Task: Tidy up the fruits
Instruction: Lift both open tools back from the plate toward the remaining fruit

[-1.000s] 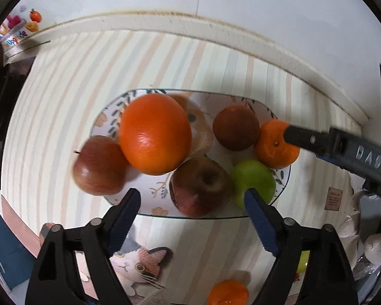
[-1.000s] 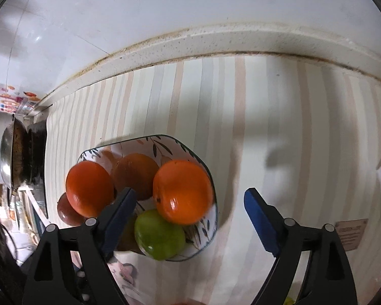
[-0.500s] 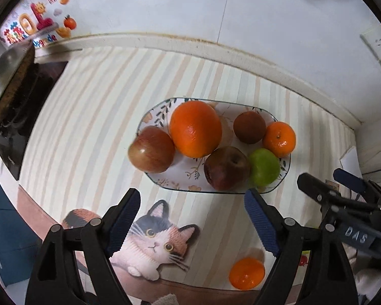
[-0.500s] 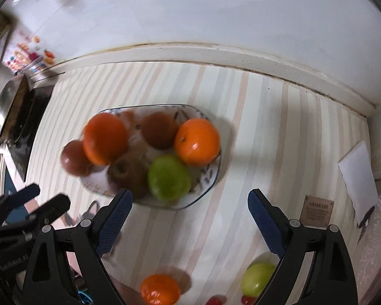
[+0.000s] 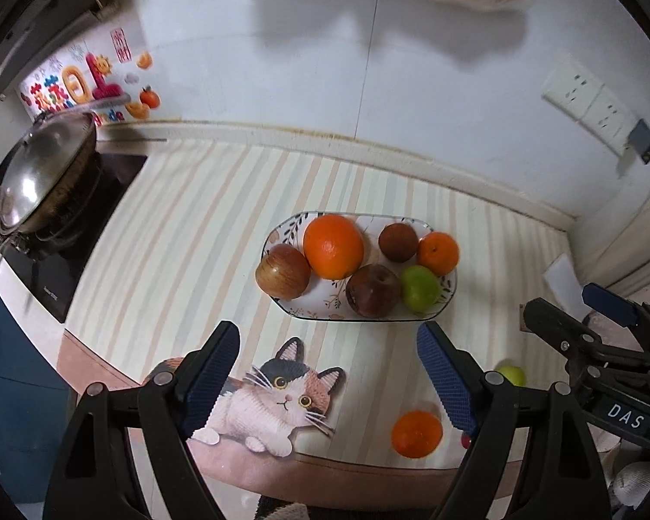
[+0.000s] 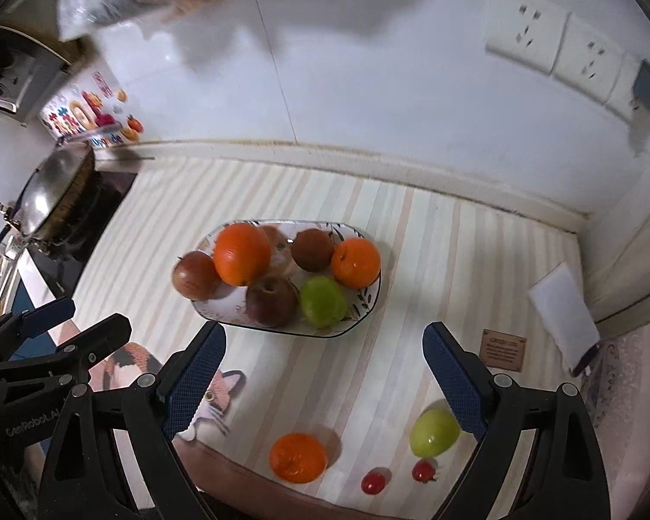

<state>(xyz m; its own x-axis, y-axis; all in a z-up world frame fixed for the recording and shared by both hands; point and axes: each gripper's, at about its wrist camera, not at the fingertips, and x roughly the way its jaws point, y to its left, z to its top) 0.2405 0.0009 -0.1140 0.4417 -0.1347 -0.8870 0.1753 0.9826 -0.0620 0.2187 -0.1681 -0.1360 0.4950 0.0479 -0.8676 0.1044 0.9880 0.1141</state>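
An oval patterned plate point(image 5: 320, 310) point(image 6: 368, 307) on the striped counter holds a big orange point(image 5: 333, 246), red apples point(image 5: 282, 271) point(image 5: 372, 290), a brown fruit point(image 5: 398, 242), a small orange point(image 5: 437, 253) and a green fruit point(image 5: 419, 288). Loose near the front edge lie an orange point(image 6: 298, 457) point(image 5: 416, 433), a green fruit point(image 6: 433, 432) point(image 5: 512, 375) and two cherry tomatoes point(image 6: 372, 482) point(image 6: 423, 471). My left gripper point(image 5: 327, 375) and right gripper point(image 6: 323, 377) are both open and empty, held back from the plate.
A lidded wok point(image 5: 39, 173) sits on a black stove point(image 5: 60, 255) at the left. A cat picture point(image 5: 277, 394) marks the mat near the front edge. A white paper point(image 6: 563, 307) and a small brown tag point(image 6: 502, 349) lie at the right. Wall sockets point(image 6: 550, 50) are above.
Both grippers have pulled back and up from the plate, so the whole counter and the loose fruit at the front now show. The fruit on the plate has not moved.
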